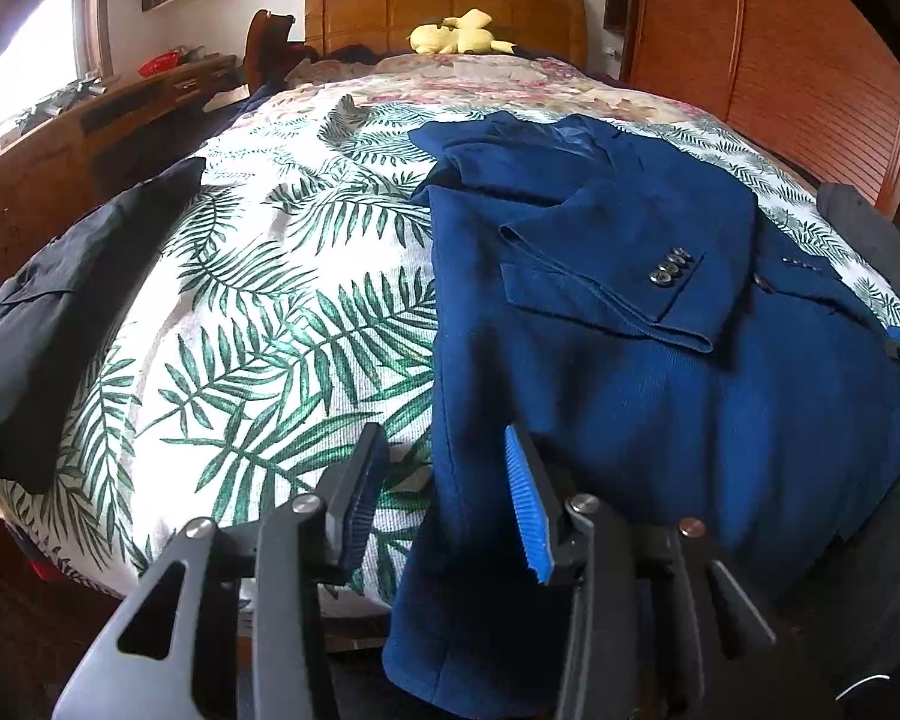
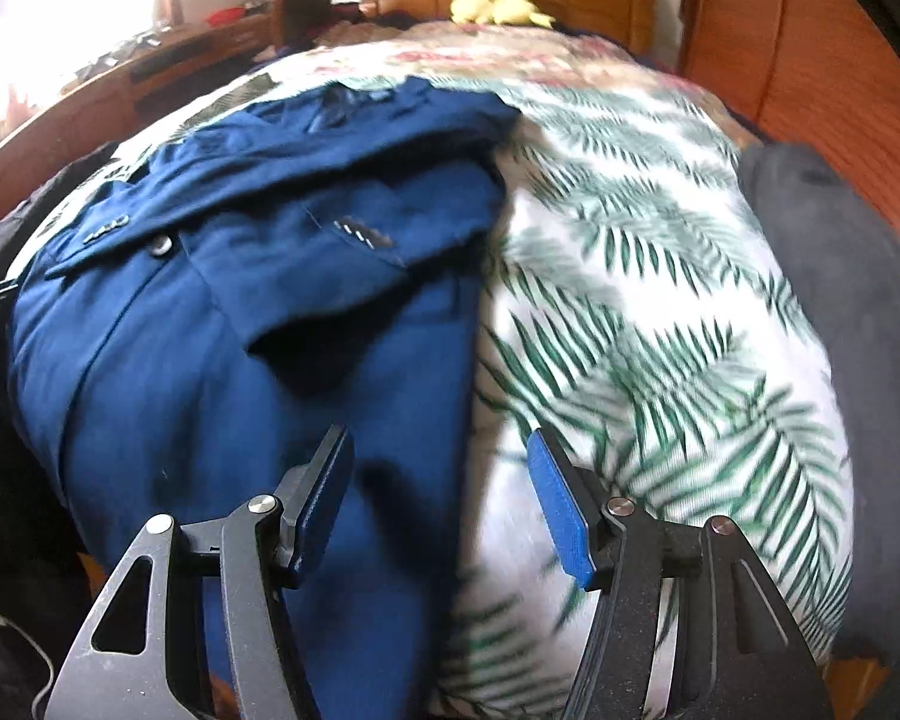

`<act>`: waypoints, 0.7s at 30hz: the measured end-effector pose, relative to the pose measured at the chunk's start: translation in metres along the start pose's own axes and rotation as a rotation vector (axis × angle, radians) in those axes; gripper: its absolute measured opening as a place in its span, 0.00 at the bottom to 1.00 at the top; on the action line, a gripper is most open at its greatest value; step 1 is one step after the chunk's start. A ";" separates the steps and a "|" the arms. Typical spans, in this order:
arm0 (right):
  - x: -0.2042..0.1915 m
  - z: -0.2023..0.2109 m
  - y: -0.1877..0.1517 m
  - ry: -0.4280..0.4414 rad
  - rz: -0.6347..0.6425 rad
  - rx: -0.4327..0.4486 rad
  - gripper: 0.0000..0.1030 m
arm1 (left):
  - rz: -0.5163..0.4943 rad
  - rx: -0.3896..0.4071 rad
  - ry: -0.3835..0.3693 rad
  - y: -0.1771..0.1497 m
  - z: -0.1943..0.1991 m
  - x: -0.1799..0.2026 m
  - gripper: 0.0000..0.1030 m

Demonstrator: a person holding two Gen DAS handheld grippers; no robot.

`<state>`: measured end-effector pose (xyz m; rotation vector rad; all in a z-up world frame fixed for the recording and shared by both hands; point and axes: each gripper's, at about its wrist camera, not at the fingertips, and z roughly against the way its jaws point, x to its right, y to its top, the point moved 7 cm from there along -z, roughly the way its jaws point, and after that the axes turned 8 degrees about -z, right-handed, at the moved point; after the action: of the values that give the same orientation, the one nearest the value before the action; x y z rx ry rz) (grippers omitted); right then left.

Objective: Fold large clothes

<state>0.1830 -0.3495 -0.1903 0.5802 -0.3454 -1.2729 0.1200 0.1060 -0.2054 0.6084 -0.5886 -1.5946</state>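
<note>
A blue suit jacket (image 1: 660,312) lies on the palm-leaf bedspread (image 1: 258,312) with both sleeves folded across its front; its hem hangs over the near bed edge. My left gripper (image 1: 450,480) is open, its jaws straddling the jacket's left edge near the hem, holding nothing. In the right wrist view the jacket (image 2: 240,330) fills the left half. My right gripper (image 2: 441,480) is open over the jacket's right edge near the hem, holding nothing. The right view is motion-blurred.
A folded black garment (image 1: 48,312) lies at the bed's left edge. A dark grey garment (image 2: 858,312) lies at the right edge. A yellow plush toy (image 1: 456,33) sits by the wooden headboard (image 1: 450,6). A wooden wardrobe (image 1: 780,72) stands right, a desk (image 1: 120,114) left.
</note>
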 end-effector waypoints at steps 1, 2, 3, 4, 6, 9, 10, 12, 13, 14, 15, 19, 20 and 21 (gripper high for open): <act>0.002 0.001 -0.004 0.011 -0.011 -0.002 0.60 | 0.002 -0.003 -0.003 0.000 0.000 0.000 0.38; 0.003 0.002 -0.007 0.025 -0.020 0.000 0.60 | 0.005 -0.005 -0.005 0.000 0.001 0.000 0.38; 0.003 0.004 -0.011 0.033 -0.024 0.003 0.60 | 0.009 -0.009 -0.010 0.000 0.001 0.000 0.38; 0.002 0.005 -0.012 0.041 -0.026 0.003 0.60 | 0.010 -0.012 -0.015 -0.001 0.002 0.000 0.38; -0.002 0.006 -0.016 0.069 -0.038 0.000 0.57 | 0.005 -0.017 -0.029 -0.002 0.003 0.002 0.38; -0.015 0.008 -0.017 0.136 -0.028 -0.010 0.31 | -0.004 -0.021 -0.072 -0.006 0.007 0.007 0.38; -0.020 0.009 -0.015 0.144 -0.026 -0.008 0.26 | -0.009 -0.020 -0.091 -0.008 0.009 0.010 0.38; -0.029 0.014 -0.010 0.176 -0.033 0.016 0.19 | -0.013 -0.020 -0.121 -0.013 0.013 0.015 0.36; -0.032 0.018 -0.007 0.204 -0.047 0.035 0.19 | -0.010 -0.019 -0.129 -0.015 0.014 0.016 0.34; -0.034 0.021 -0.005 0.218 -0.057 0.045 0.19 | -0.005 -0.020 -0.134 -0.018 0.016 0.016 0.34; -0.037 0.022 -0.004 0.218 -0.061 0.051 0.19 | -0.003 -0.021 -0.137 -0.020 0.016 0.016 0.34; -0.038 0.016 -0.009 0.178 -0.064 0.021 0.22 | 0.006 -0.021 -0.150 -0.026 0.018 0.016 0.34; -0.036 0.014 -0.011 0.165 -0.074 0.011 0.22 | 0.007 -0.019 -0.152 -0.027 0.019 0.016 0.33; -0.034 0.011 -0.014 0.157 -0.081 -0.004 0.23 | 0.007 -0.016 -0.157 -0.027 0.020 0.016 0.29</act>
<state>0.1569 -0.3216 -0.1868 0.6920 -0.1908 -1.2963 0.0851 0.0935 -0.2103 0.4717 -0.6927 -1.6489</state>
